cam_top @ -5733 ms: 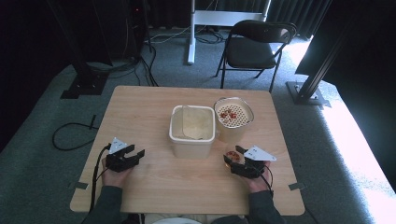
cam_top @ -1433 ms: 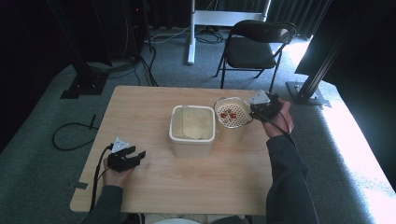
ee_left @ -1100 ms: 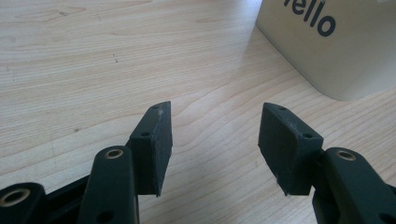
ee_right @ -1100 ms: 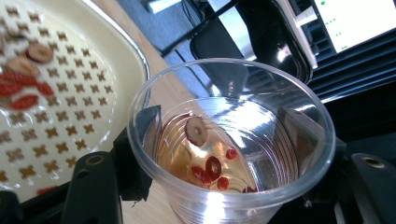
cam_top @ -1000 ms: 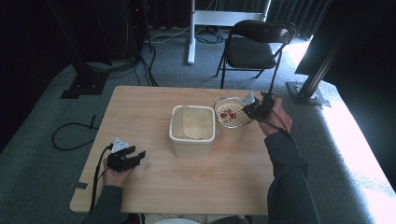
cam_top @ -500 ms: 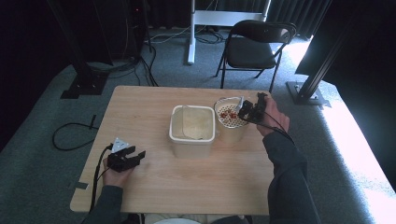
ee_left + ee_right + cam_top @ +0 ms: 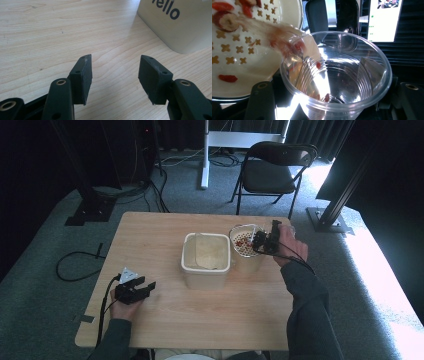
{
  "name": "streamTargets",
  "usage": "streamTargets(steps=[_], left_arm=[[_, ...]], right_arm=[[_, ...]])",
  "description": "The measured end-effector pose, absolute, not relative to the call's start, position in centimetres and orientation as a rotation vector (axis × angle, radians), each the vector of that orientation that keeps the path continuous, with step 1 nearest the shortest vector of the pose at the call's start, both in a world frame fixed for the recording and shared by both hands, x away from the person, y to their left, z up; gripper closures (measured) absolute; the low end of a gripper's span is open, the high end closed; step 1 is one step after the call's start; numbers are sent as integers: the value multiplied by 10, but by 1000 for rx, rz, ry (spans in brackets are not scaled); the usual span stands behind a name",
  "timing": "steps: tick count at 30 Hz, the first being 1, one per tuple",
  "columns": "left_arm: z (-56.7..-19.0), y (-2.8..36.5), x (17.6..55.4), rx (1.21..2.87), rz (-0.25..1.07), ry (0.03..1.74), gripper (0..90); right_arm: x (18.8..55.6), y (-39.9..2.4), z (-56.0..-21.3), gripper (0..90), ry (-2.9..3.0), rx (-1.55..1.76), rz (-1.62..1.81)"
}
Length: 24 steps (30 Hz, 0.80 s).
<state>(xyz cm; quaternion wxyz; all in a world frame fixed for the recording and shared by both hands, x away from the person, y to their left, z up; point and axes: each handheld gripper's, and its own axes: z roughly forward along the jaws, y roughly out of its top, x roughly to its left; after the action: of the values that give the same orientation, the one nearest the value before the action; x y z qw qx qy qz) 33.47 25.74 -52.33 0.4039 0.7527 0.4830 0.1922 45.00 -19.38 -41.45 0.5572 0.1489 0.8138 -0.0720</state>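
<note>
My right gripper (image 7: 262,241) (image 7: 334,106) is shut on a clear plastic cup (image 7: 337,75), tipped so its lip lies over a white strainer (image 7: 243,242) (image 7: 249,55) with cross-shaped holes. Red berries (image 7: 227,78) and a round slice lie in the strainer. A blurred reddish stream (image 7: 274,32) runs from the cup's lip onto it. A few berries (image 7: 319,65) cling inside the cup. My left gripper (image 7: 145,287) (image 7: 115,75) rests open on the table's front left with nothing between its fingers.
A cream bin (image 7: 206,257) (image 7: 180,22) with dark lettering stands mid-table, just left of the strainer's container. The wooden table (image 7: 160,235) has a black folding chair (image 7: 272,170) behind it. A cable (image 7: 75,267) trails on the carpet at left.
The right gripper rose from the table's front right to the strainer, then moved left over its rim and tipped the cup. The left gripper stayed put.
</note>
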Motion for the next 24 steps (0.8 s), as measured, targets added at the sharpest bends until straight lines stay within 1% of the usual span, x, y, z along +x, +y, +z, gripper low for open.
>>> streamTargets(steps=[13, 18, 24], left_arm=[[-524, 257, 335, 1902, 488, 1220, 456], [-524, 258, 335, 1900, 488, 1220, 456], [-524, 257, 335, 1905, 488, 1220, 456]], right_arm=[[448, -191, -414, 334, 1923, 320, -189], [452, -197, -416, 334, 1912, 344, -242], [445, -185, -417, 334, 1905, 236, -263]])
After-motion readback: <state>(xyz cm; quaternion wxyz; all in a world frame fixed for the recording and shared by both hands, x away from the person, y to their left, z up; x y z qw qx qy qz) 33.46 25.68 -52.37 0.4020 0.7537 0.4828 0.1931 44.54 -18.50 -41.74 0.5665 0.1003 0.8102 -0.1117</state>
